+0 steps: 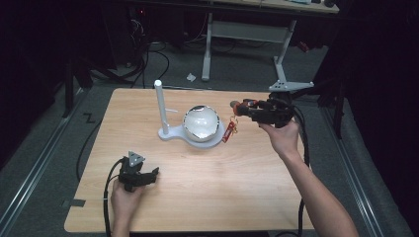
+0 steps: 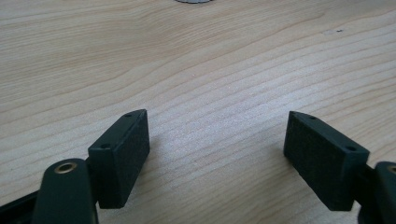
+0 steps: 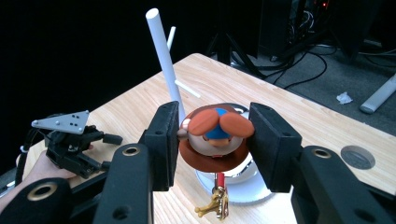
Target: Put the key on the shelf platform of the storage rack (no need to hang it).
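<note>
- The right gripper point(image 1: 236, 105) is up over the far right of the table point(image 1: 207, 197), and its jaws are clamped on a small cartoon figure keychain point(image 3: 215, 135). In the right gripper view the pads press both sides of the brown, orange and blue figure.
- Below the figure dangle a red strap and a gold clasp point(image 3: 215, 205). From the high view the red tag point(image 1: 229, 131) hangs free in the air just beside the bowl point(image 1: 201, 123).
- The white stand point(image 1: 161, 108) sits mid-table: a tall upright post with a thin side peg point(image 1: 170, 110), and the shiny bowl resting on its flat base.
- The left gripper point(image 1: 148, 177) rests low at the near left, well apart from the stand. Its jaws stand wide with nothing between them, just bare wood grain between the pads in the left gripper view.
- My read of the step: the keychain is picked up and in carry, lined up roughly toward the post and bowl. Hanging it on the peg or dropping it into the bowl both look possible; I cannot tell which.
- What the next move calls for, if it is the peg: bring the clasp loop level with the thin peg, approach along the peg's line, and keep the swing of the strap damped.
- If it is the bowl: centre over the rim, lower, then let go.
- The free left gripper could steady the stand's base if the post wobbles.
</note>
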`<state>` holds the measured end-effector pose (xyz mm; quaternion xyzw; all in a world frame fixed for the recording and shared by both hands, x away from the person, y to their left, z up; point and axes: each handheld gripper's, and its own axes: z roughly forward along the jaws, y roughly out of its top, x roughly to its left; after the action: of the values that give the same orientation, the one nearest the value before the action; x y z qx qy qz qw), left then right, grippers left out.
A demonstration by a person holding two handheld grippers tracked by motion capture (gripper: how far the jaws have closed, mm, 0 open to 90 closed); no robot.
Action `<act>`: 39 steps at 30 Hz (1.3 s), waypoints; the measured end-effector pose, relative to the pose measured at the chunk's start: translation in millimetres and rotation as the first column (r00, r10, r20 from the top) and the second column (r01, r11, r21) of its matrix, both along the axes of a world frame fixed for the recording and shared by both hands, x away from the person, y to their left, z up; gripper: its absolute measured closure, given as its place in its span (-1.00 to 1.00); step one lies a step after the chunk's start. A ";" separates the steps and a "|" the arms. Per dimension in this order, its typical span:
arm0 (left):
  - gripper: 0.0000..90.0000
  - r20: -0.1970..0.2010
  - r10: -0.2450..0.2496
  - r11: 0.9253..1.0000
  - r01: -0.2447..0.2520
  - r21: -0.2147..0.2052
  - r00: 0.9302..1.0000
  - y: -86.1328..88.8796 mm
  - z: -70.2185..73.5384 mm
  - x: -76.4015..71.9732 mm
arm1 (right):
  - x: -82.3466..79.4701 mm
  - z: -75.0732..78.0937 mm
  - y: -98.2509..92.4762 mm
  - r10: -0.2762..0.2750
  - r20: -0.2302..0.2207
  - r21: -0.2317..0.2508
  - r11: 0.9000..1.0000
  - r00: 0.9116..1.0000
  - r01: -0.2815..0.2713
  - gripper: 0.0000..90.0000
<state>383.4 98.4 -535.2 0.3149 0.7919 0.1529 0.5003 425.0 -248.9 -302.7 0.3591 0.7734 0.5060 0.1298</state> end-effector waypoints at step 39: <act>-0.49 0.004 -0.010 1.000 0.010 0.014 1.000 1.1 -0.5 -0.1 | 54.9 6.8 46.0 -0.019 -0.013 -0.014 1.000 1.000 0.019 0.22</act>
<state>383.3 99.4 -535.8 0.3218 0.7882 0.1565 0.5007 479.8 -202.9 -295.9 0.3690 0.7741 0.4972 0.1321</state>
